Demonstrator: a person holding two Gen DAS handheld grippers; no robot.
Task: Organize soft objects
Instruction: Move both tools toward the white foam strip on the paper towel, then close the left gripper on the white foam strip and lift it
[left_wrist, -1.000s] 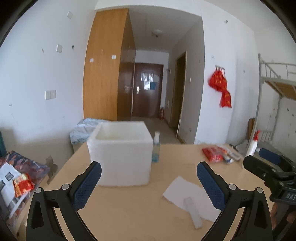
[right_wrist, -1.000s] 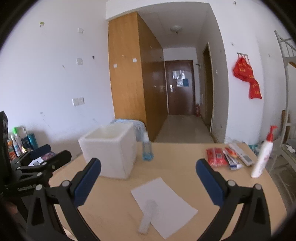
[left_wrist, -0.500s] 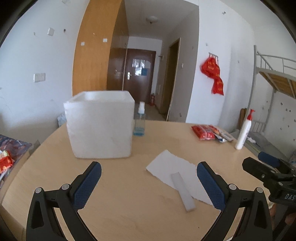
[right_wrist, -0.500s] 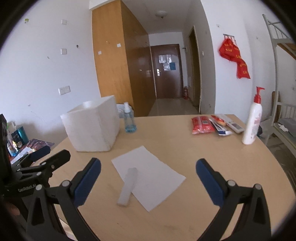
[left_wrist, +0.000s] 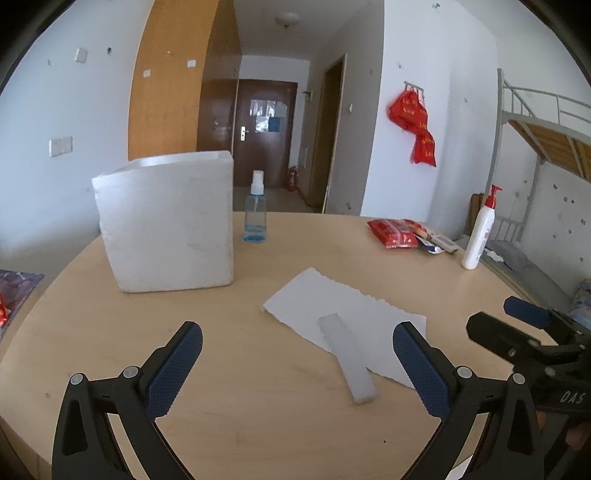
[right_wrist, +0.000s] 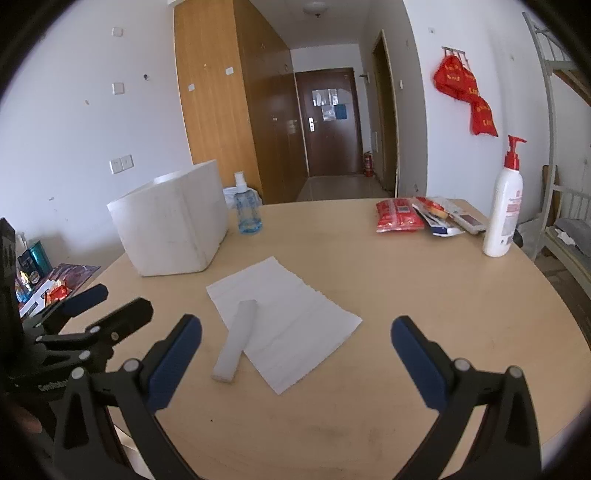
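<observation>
Task looks unstarted; nothing gripped, nothing visibly in the foam box (left_wrist: 166, 225) at the bench (left_wrist: 258, 406) far-left; its inside is hidden; white sheet (left_wrist: 343, 325) lies flat mid-bench, foam strip (left_wrist: 347, 358) lies partly on its near edge; both untouched; left gripper (left_wrist: 297, 360) and right gripper (right_wrist: 295, 349) hover side by side above the near edge, level, pointing at sheet and strip; fingers on both spread wide, empty.

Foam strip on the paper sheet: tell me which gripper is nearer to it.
Left, narrowly. The foam strip lies between the open left gripper's fingers, right of centre; the open right gripper has it just beyond its left finger.
</observation>
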